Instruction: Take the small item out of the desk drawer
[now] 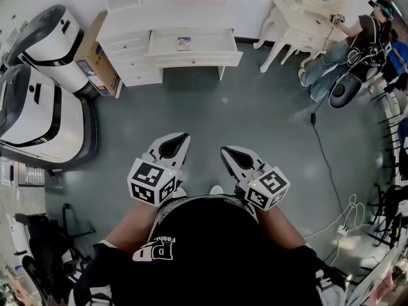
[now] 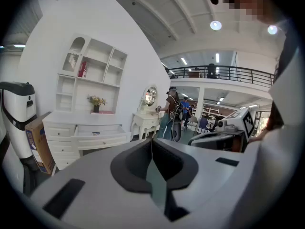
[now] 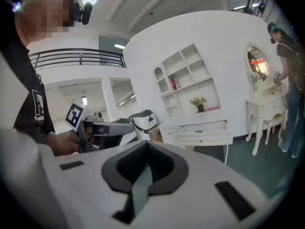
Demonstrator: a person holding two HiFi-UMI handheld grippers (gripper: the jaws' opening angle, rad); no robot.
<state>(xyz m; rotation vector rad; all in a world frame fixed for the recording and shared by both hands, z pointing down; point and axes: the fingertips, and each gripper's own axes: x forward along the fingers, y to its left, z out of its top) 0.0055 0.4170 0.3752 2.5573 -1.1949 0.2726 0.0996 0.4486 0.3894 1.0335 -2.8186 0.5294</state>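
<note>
Most of the job remains. Wide bare floor (image 1: 223,101), hemmed by white machines (image 1: 38,113) at left, separates the person from the white desk (image 1: 127,24) at upper centre, whose drawer (image 1: 191,58) already stands open. Left gripper (image 1: 183,138) and right gripper (image 1: 225,152) hang low, fingers clenched on nothing. Small item (image 1: 183,43) lies inside the drawer.

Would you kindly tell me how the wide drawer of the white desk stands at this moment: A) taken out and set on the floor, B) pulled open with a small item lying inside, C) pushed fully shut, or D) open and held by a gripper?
B: in the head view the drawer juts out from the white desk, and a small item lies on its bottom.
</note>
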